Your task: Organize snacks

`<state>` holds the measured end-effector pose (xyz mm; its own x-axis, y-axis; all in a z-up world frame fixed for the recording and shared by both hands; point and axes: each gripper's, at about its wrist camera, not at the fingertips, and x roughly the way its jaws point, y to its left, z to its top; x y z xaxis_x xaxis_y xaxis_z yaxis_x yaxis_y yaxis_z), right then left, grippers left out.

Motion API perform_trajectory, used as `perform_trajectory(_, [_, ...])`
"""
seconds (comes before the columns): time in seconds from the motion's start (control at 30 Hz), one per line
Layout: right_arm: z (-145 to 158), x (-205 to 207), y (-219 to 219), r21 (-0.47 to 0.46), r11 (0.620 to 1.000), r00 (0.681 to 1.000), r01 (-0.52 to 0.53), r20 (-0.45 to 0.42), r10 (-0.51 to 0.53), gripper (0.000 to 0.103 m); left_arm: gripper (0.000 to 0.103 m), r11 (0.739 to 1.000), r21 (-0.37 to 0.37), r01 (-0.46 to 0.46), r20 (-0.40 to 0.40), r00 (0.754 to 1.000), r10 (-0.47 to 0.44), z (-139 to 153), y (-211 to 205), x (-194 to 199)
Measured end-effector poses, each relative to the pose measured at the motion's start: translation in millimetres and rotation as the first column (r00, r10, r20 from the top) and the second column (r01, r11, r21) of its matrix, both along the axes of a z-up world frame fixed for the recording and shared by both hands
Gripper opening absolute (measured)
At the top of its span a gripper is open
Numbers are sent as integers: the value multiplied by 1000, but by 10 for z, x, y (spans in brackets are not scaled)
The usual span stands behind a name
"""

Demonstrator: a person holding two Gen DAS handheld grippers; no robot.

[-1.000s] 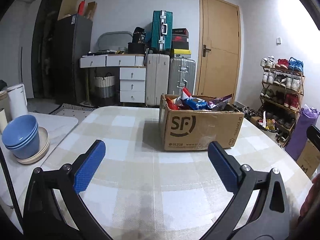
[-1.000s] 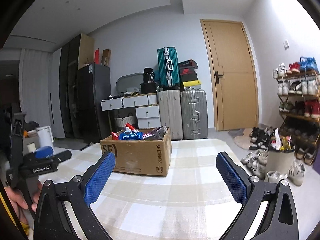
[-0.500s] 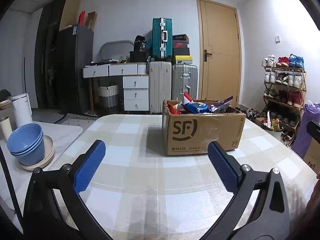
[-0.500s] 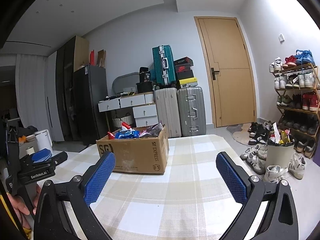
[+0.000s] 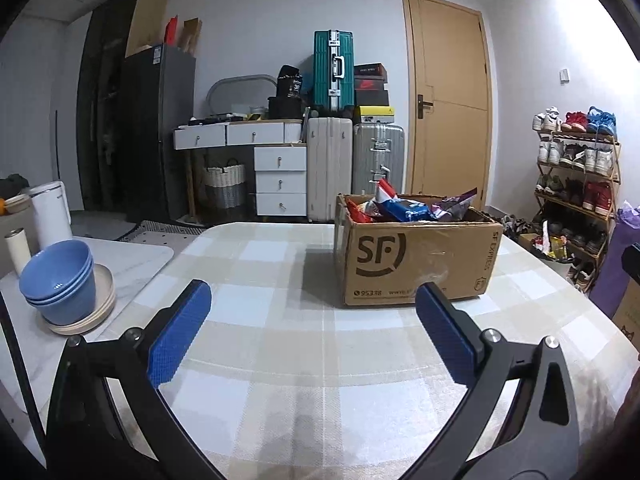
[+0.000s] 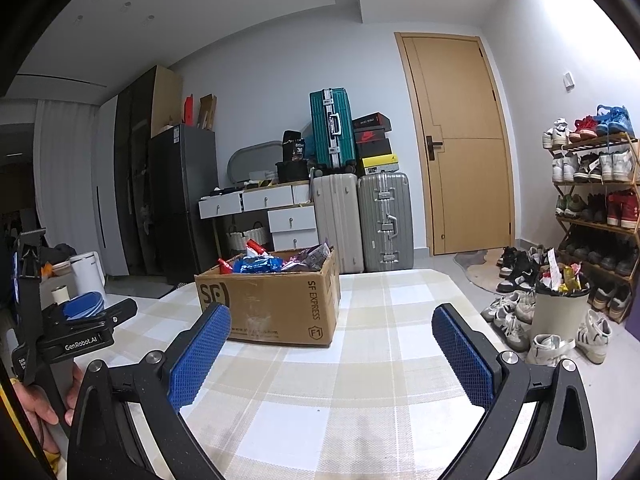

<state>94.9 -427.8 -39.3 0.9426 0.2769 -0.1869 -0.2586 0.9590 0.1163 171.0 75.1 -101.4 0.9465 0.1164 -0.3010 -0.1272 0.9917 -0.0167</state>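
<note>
A home entryway-dining room: shoe rack (image 5: 576,184), stacked suitcases (image 5: 352,152), fridge (image 5: 160,132), checked-cloth table (image 5: 320,360)

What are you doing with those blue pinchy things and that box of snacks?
A person is holding a two-finger gripper in each hand over a checked tablecloth. The left gripper and the right gripper are both wide open and hold nothing. Ahead of them stands an open brown cardboard box marked SF, full of colourful snack packets. No packet has been picked up yet, so the sorting has not begun.
</note>
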Motion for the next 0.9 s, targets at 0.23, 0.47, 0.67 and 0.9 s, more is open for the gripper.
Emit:
perform_trajectory(0.23, [9,-10,-21,3,1000,1000,0,-8,0,103,102,1000,-7,4,1,1000,-4,2,-7,-9])
perform_trajectory(0.47, [31,-14,7,-10,1000,1000,-3,-9,3,102,102,1000,-10,7,-2,1000,-7,3,9,-32])
perform_trajectory(0.67, [37,-16,16,-13,1000,1000,-2,-10,2,103,102,1000,-16,14,-2,1000,-14,-9,21,-37])
perform_trajectory(0.9, [31,-14,16,-13,1000,1000,-2,-12,2,103,102,1000,-9,22,-4,1000,-22,-29,11,-40])
